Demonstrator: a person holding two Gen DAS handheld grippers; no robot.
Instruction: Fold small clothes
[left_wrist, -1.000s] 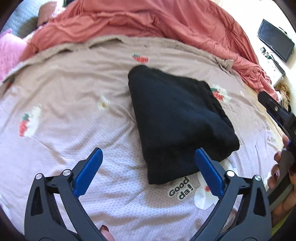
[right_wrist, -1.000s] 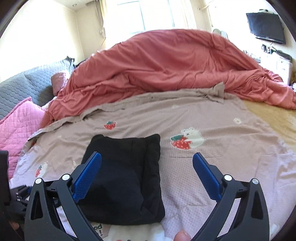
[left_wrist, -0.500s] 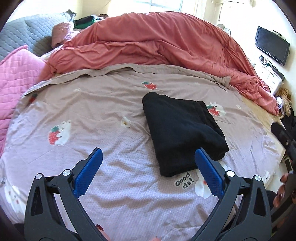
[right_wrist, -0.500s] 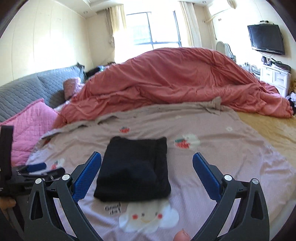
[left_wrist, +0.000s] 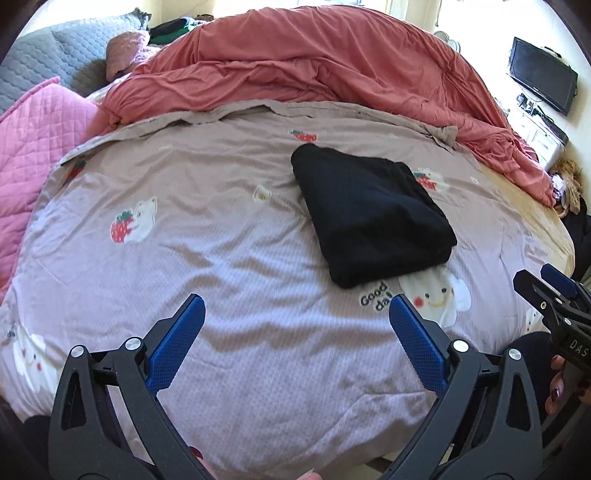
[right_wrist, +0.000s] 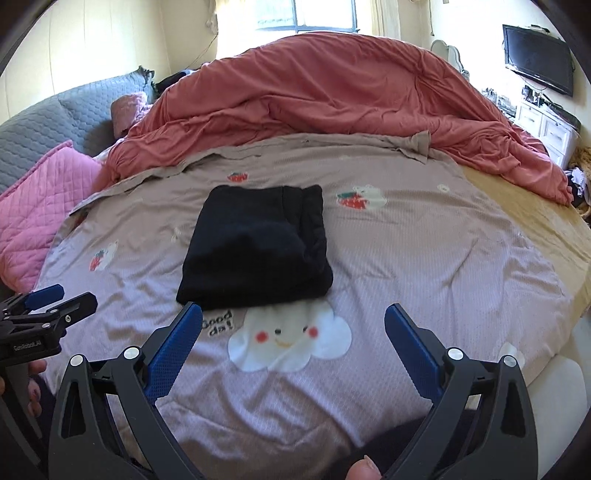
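A black garment (left_wrist: 373, 214) (right_wrist: 258, 247) lies folded into a compact rectangle on the mauve cartoon-print bed sheet (left_wrist: 207, 258) (right_wrist: 424, 266). My left gripper (left_wrist: 297, 325) hangs open near the bed's front edge, well short of the garment, nothing between its blue pads. My right gripper (right_wrist: 293, 332) is also open and empty, just in front of the garment's near edge, above a white cloud print (right_wrist: 288, 336). Each gripper shows at the other view's side edge, held by a hand.
A rumpled salmon duvet (left_wrist: 314, 62) (right_wrist: 332, 85) is heaped across the back of the bed. A pink quilted pillow (left_wrist: 33, 129) (right_wrist: 40, 195) and a grey quilted headboard (right_wrist: 44, 118) lie at left. A wall TV (right_wrist: 537, 59) and white drawers (right_wrist: 546, 125) stand at right.
Both grippers have drawn back and up from the folded black garment, so it looks smaller and more of the bed shows. Both stayed open and empty.
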